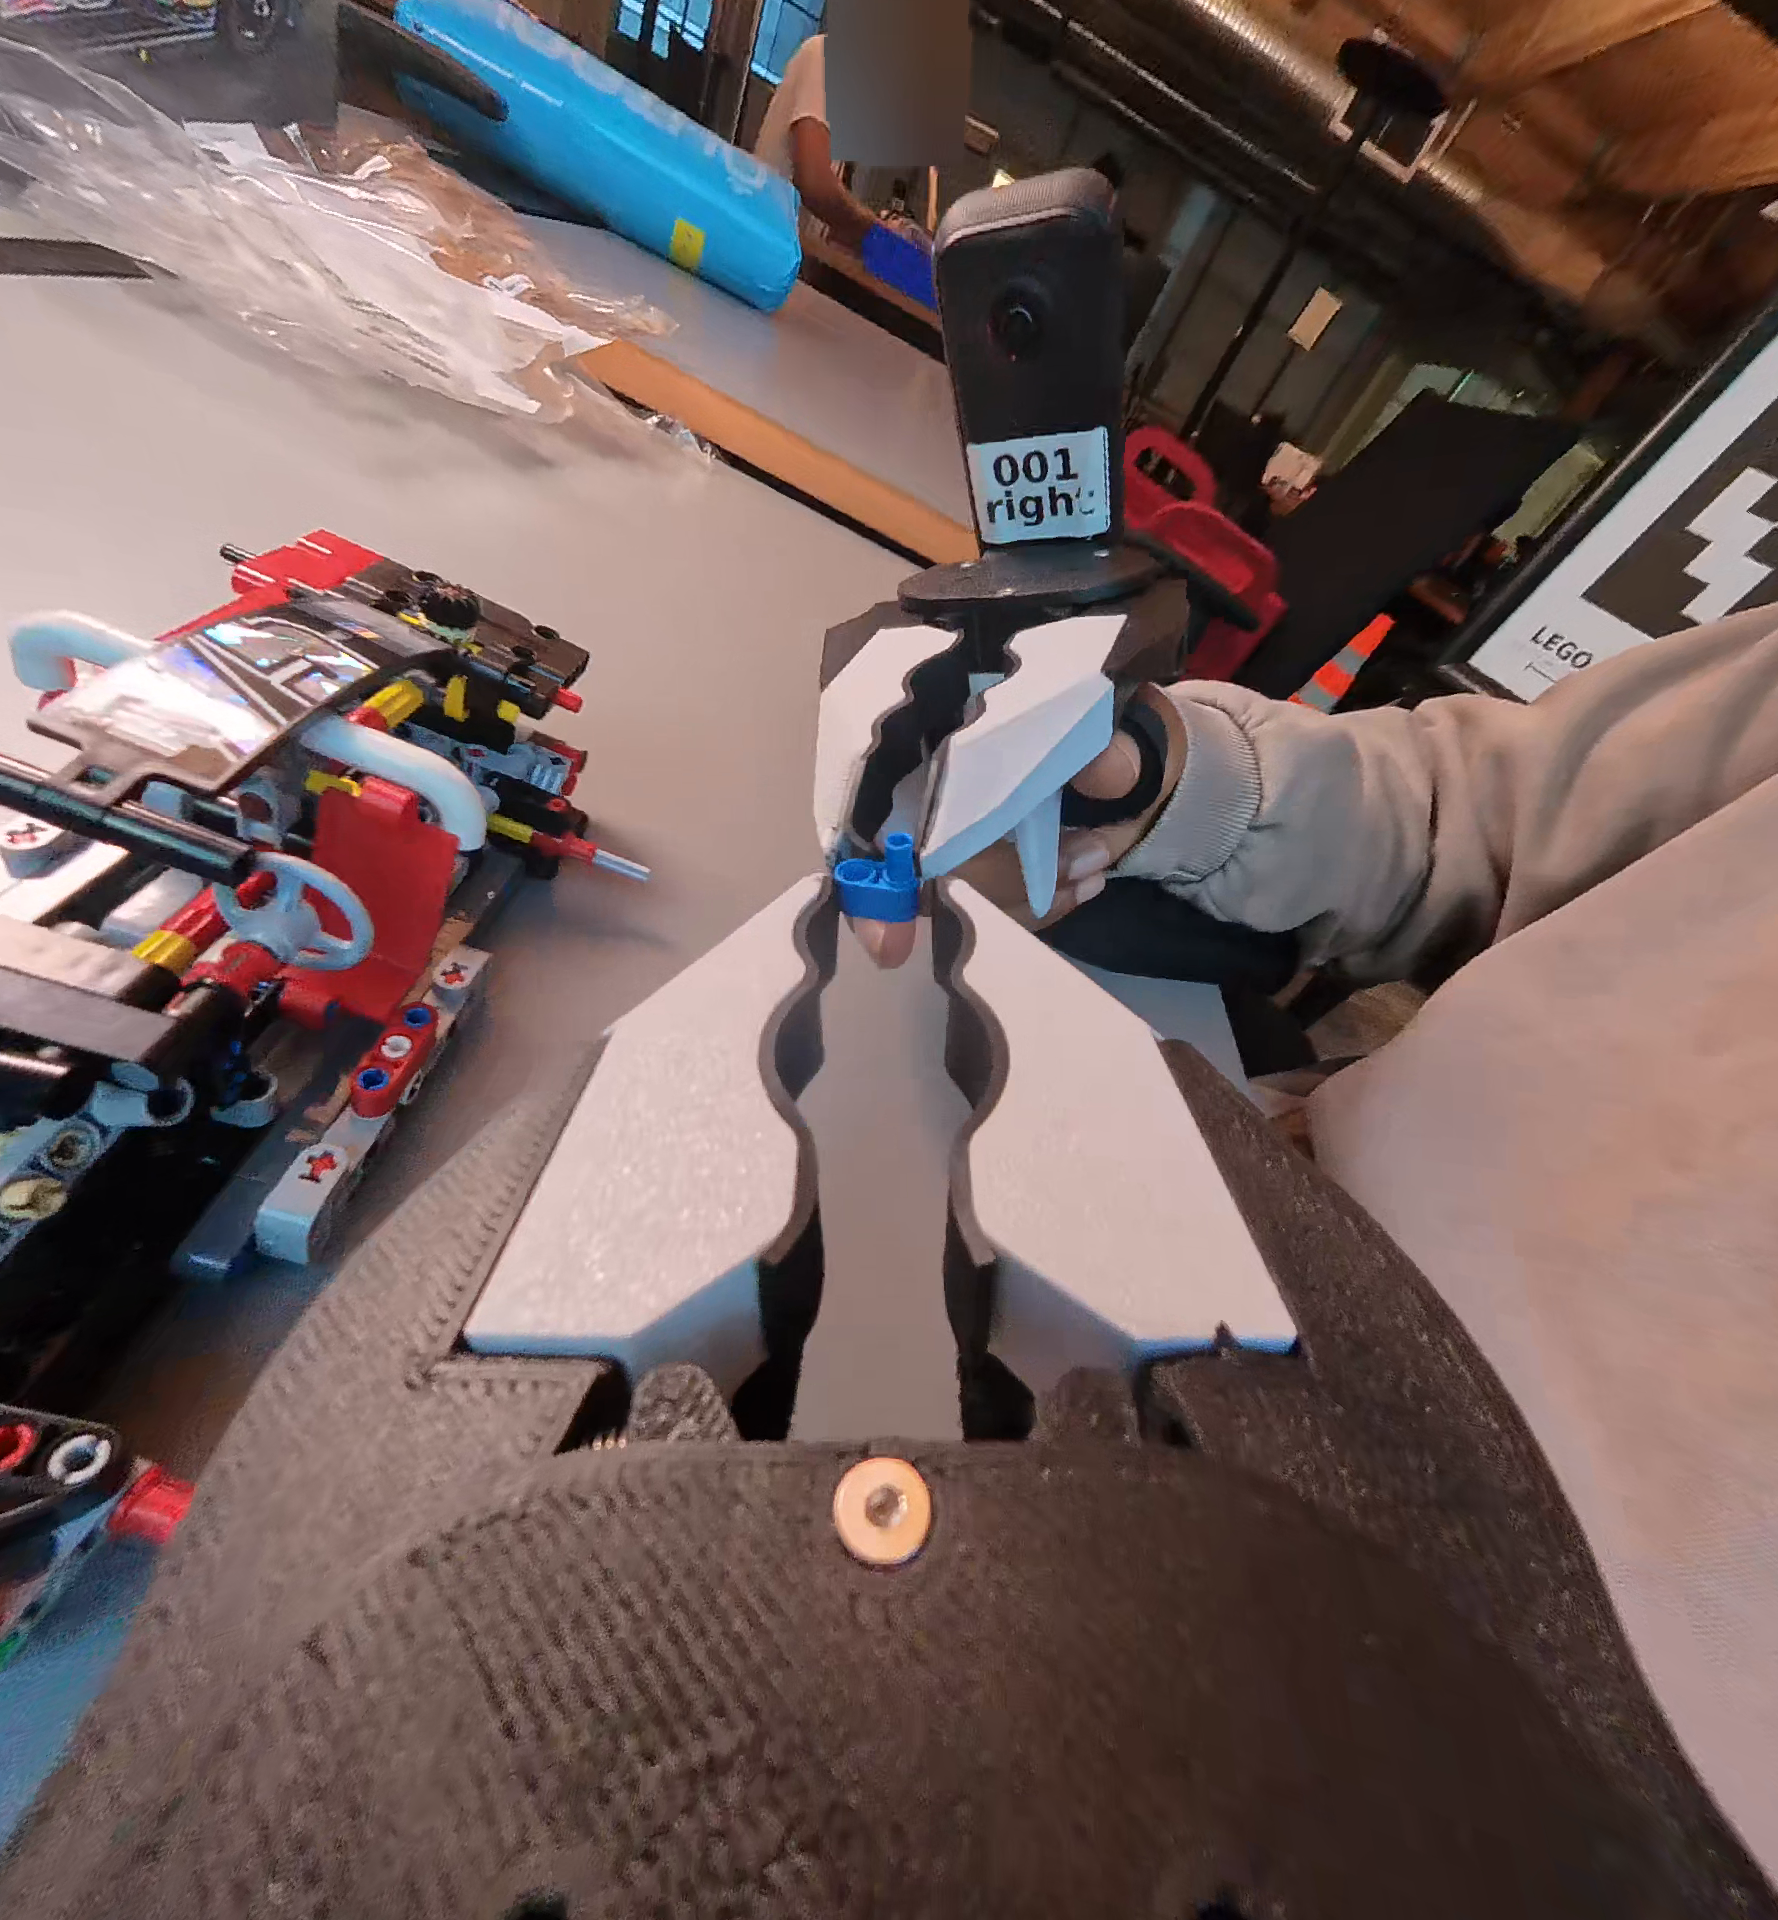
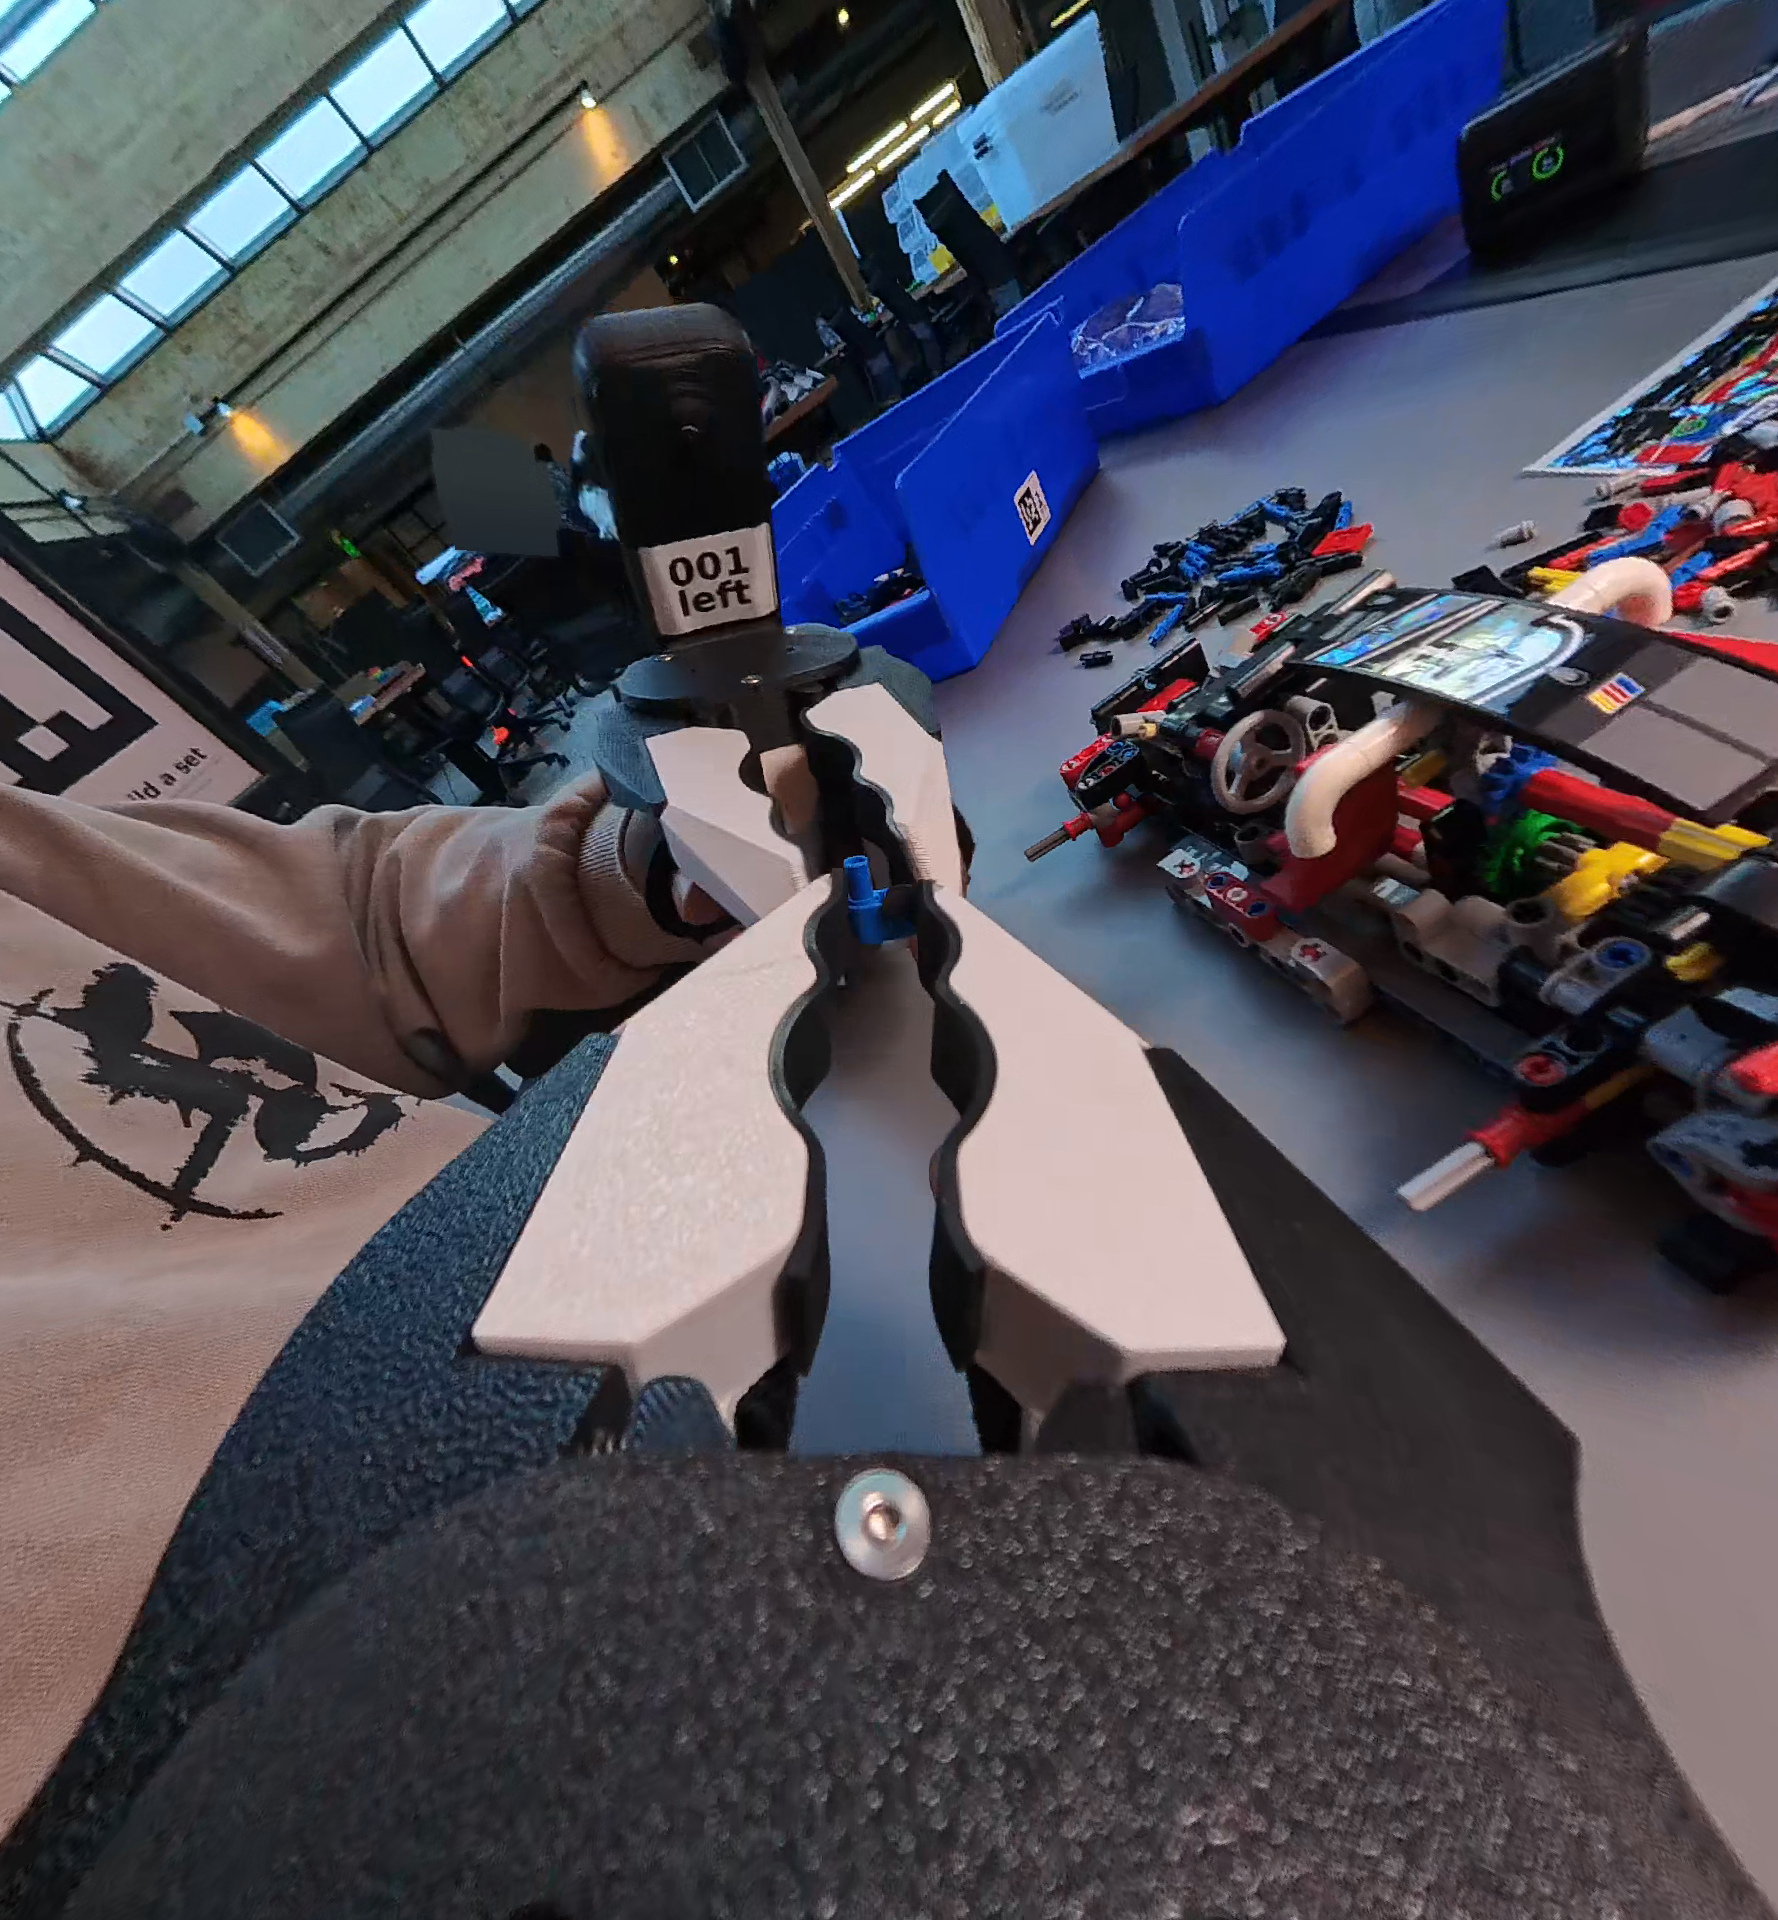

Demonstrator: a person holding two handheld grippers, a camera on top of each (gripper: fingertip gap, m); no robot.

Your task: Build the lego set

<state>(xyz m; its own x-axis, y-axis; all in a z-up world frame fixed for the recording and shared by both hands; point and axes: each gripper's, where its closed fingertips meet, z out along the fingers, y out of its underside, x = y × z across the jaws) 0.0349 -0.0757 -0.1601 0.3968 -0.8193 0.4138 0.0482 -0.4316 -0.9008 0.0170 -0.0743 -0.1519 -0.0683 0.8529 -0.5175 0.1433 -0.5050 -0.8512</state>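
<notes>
Your left claw [image 1: 880, 904] and right claw [image 2: 874, 914] both pinch one blue connector piece [image 1: 877, 883] above the surface [image 1: 449, 499].

Wht sticker [image 1: 1036, 483] w/ two lines of blk print on the blk cam [image 1: 1025, 301] atop the right gripper [image 1: 880, 842]. Same kind of sticker [image 2: 706, 582] on the cam [image 2: 672, 416] over the left gripper [image 2: 890, 868]. Wht board [image 1: 1695, 499] at the table's edge: big blk block-pattern marker, small print under it. Tiny blk-and-wht code tag [image 2: 1028, 506] on a blue bin [image 2: 968, 561]. Blue package [image 1: 594, 135] w/ pale lettering and a yellow tag [image 1: 687, 244]. Dark device [image 2: 1550, 135] w/ green round readouts, too small to read.
</notes>
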